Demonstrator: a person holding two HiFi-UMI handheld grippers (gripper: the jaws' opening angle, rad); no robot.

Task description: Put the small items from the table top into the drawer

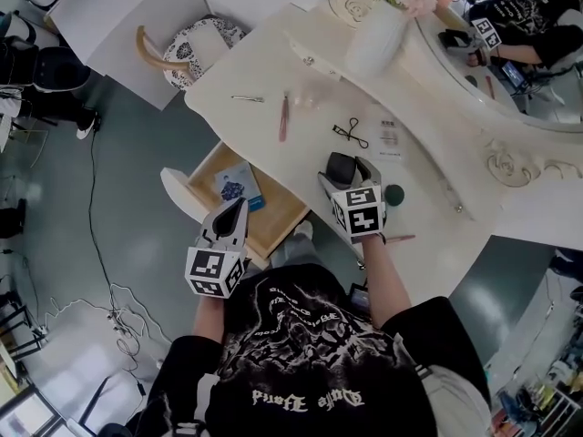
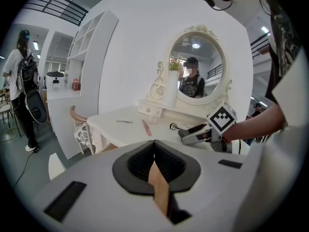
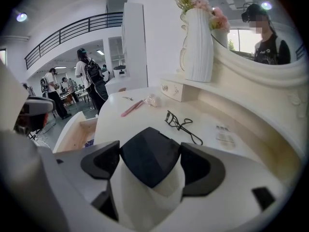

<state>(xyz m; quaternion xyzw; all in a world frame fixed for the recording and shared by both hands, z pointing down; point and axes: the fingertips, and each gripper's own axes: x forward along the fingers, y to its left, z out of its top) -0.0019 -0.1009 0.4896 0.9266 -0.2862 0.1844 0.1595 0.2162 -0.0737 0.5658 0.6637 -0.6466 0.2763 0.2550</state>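
Your right gripper [image 1: 347, 171] sits low over the front of the white dressing table [image 1: 273, 71]; its jaws are pinching a black case [image 3: 149, 156] with rounded corners, which fills the space between the pads. Your left gripper [image 1: 239, 206] hangs above the open drawer [image 1: 278, 212] at the table's left front; its jaws are pressed together, and only a thin tan sliver shows in the slot between them, which you cannot identify from here.

The drawer is pulled out and shows its pale wood floor; a blue card [image 1: 239, 186] lies inside it.

Several small items lie on the table top; a black eyelash curler [image 1: 351, 132] lies just beyond your right gripper; a pink stick [image 1: 283, 118] lies further left, with a thin metal clip [image 1: 246, 98] beyond it near the table's far left edge; a small flat packet [image 1: 389, 137] lies to the right of the curler; a dark round thing [image 1: 393, 194] sits just beside your right gripper on its right. A white vase [image 1: 375, 39] of flowers stands at the back, beside the oval mirror [image 1: 510, 89].
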